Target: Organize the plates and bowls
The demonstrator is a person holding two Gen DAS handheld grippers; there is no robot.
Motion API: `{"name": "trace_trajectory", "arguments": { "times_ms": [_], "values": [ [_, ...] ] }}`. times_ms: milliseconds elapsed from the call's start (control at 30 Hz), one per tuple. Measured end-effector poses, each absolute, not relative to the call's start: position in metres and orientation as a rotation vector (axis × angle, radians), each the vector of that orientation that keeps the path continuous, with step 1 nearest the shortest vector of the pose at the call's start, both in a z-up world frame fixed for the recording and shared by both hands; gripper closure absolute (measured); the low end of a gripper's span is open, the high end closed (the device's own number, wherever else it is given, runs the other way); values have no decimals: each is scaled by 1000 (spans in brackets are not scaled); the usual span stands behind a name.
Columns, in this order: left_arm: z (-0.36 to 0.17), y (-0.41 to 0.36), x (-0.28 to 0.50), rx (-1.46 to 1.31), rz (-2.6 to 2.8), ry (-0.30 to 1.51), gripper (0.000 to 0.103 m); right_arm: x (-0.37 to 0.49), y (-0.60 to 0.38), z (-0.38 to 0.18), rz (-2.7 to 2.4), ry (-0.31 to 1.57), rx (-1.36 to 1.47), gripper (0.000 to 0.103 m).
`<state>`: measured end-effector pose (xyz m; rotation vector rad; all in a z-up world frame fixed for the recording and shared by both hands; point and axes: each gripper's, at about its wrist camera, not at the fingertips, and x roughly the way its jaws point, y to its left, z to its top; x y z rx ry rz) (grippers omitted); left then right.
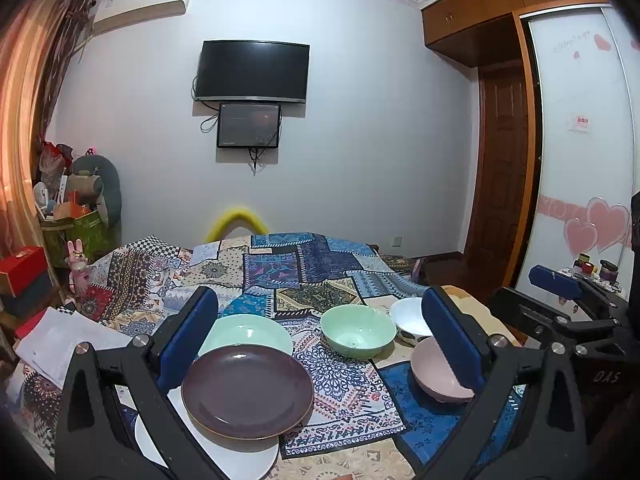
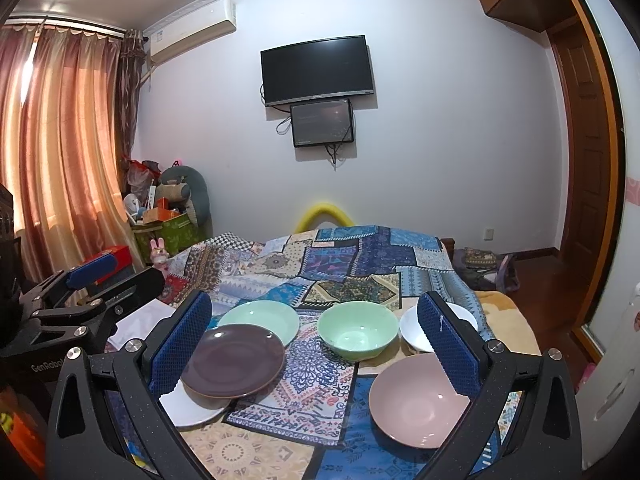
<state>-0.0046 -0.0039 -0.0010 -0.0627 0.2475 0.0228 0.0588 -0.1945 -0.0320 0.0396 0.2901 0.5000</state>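
On the patchwork cloth (image 1: 344,396) a dark purple plate (image 1: 247,393) (image 2: 233,361) lies over a white plate (image 1: 244,458) (image 2: 192,407), with a green plate (image 1: 250,334) (image 2: 261,319) behind. A green bowl (image 1: 358,331) (image 2: 359,335) stands mid-table, a white bowl (image 1: 408,316) (image 2: 414,332) to its right, a pink bowl (image 1: 434,376) (image 2: 418,400) in front. My left gripper (image 1: 320,340) is open and empty above the plates. My right gripper (image 2: 316,344) is open and empty above the bowls. Each gripper shows in the other's view, the right (image 1: 560,292) and the left (image 2: 88,276).
The cloth covers a bed (image 2: 360,252) that runs back toward the wall with a TV (image 2: 318,70). A pile of boxes and toys (image 2: 168,216) stands at the back left, a wardrobe door (image 1: 580,160) at the right. White paper (image 1: 60,344) lies left of the plates.
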Motion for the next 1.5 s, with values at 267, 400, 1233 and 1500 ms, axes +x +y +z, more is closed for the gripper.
{"name": "trace_trajectory", "arguments": {
  "times_ms": [267, 400, 1233, 1500],
  "values": [
    [-1, -4, -3, -62, 23, 250, 0, 58, -195, -31, 501, 287, 42, 0],
    [-3, -5, -6, -54, 27, 245, 0, 58, -195, -31, 502, 287, 42, 0],
    [-3, -8, -5, -65, 25, 249, 0, 58, -195, -31, 501, 284, 43, 0],
    [-3, -7, -4, -64, 28, 250, 0, 58, -192, -31, 502, 291, 40, 0]
  ]
}}
